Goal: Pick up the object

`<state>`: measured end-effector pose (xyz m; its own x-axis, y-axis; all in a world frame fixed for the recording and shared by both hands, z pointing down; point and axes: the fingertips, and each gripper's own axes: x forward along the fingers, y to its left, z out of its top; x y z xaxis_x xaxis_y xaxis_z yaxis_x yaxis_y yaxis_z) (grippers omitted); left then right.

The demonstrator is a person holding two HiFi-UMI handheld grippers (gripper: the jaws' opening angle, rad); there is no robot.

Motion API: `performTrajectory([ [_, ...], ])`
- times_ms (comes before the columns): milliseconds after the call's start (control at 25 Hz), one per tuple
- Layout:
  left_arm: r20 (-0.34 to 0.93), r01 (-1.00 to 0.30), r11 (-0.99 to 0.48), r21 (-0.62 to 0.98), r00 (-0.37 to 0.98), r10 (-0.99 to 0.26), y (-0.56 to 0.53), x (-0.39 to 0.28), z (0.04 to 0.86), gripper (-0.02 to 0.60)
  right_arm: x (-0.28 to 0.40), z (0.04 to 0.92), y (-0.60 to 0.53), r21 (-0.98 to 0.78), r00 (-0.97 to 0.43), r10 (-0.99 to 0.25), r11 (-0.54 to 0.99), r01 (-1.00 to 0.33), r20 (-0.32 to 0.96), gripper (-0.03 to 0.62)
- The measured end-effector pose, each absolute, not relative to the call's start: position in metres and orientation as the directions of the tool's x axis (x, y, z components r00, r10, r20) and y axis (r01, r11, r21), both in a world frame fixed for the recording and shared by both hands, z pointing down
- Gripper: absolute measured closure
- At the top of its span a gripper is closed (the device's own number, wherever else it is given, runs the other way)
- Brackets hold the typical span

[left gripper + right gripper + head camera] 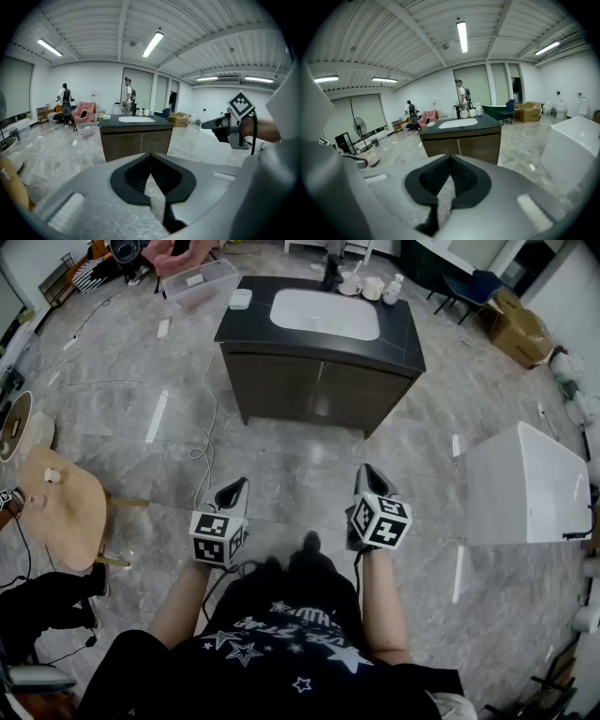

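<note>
Object unheld, hand-held grippers [238, 484] [369, 470] closed, empty

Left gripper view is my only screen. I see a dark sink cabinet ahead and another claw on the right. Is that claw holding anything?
Observer: No. The right gripper view shows the right claw shut, nothing between its jaws.
Operator: Are we at the cabinet yet?
Observer: No. The head view shows the left claw and the right one over grey floor, short of the cabinet.
Operator: Anything on my left?
Observer: A wooden stool with a small white thing on top.
</note>
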<state>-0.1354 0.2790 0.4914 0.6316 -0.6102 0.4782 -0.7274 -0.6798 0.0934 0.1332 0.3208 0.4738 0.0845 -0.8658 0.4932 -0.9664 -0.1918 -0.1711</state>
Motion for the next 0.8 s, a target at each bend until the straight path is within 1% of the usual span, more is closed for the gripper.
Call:
performTrajectory([
  [360, 0.479, -0.747, -0.656, 0.109, 0.618, -0.624, 0.273, -0.145, 0.492, 0.574, 0.132, 0.477, 0.333, -0.151, 0.083, -0.847, -0.189, -0.970, 0.525, 0.589],
  [560, 0.518, -0.772, -0.621, 0.136, 0.590, -0.620, 0.281, -0.168, 0.512, 0.574, 0.124, 0.491, 0.338, -0.163, 0.074, -0.829, -0.196, -0.967, 0.555, 0.589],
  [800, 0.507, -0.786, -0.603, 0.136, 0.578, -0.639, 0.280, -0.185, 0.512, 0.574, 0.116, 0.476, 0.328, -0.174, 0.086, -0.871, -0.192, -0.966, 0.483, 0.589],
])
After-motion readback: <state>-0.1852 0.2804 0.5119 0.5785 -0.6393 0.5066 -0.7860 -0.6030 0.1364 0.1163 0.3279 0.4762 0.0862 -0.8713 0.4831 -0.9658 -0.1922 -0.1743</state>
